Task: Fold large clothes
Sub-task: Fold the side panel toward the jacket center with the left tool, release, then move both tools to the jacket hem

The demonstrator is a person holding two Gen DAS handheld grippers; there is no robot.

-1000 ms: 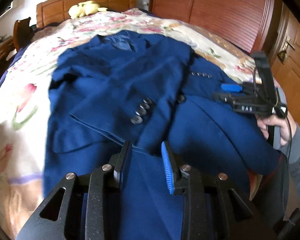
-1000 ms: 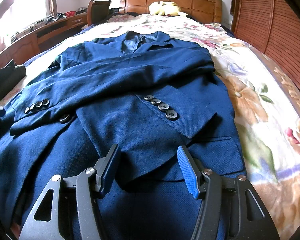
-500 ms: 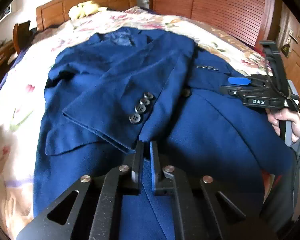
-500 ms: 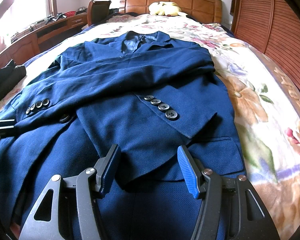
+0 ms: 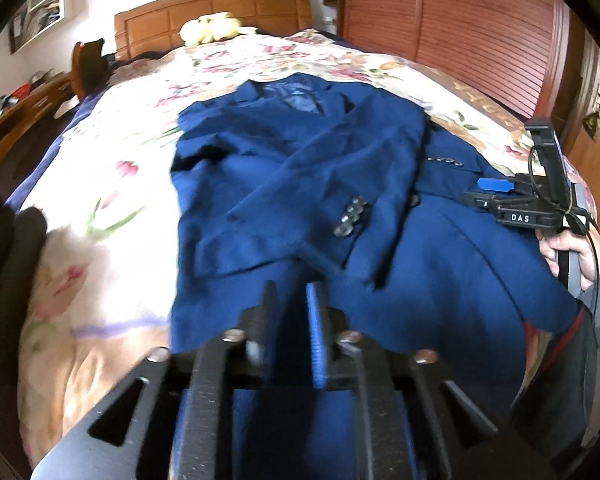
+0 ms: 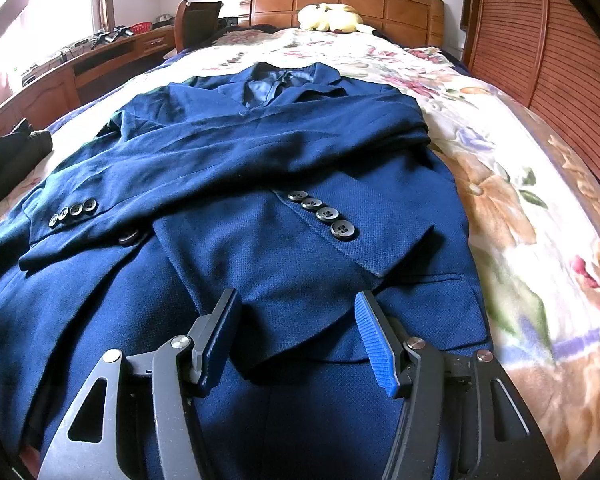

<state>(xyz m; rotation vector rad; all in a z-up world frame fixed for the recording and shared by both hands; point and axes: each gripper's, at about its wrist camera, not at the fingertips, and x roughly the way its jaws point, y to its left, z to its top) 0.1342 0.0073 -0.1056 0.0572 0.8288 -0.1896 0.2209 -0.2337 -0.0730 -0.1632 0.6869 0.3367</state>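
Note:
A dark blue suit jacket (image 5: 380,152) (image 6: 260,152) lies face up on the bed, both sleeves folded across its chest, cuff buttons (image 6: 324,214) showing. My left gripper (image 5: 292,320) hovers over the jacket's lower hem. Its jaws are opening, with a narrow gap between them. Blue cloth shows through the gap, but no pad presses on it. My right gripper (image 6: 296,332) stands open above the lower front of the jacket, nothing between its pads. In the left wrist view the right gripper (image 5: 486,193) is at the right, held by a hand (image 5: 568,248).
A floral quilt (image 5: 112,184) (image 6: 520,200) covers the bed. A yellow plush toy (image 6: 328,18) rests against the wooden headboard. A slatted wardrobe (image 5: 460,20) runs along the right. A desk (image 6: 80,68) and dark clothing (image 6: 12,152) are on the left.
My left gripper shut over the jacket's hem, then reopened a little as it drew back and swung left. The right gripper and the jacket have stayed put.

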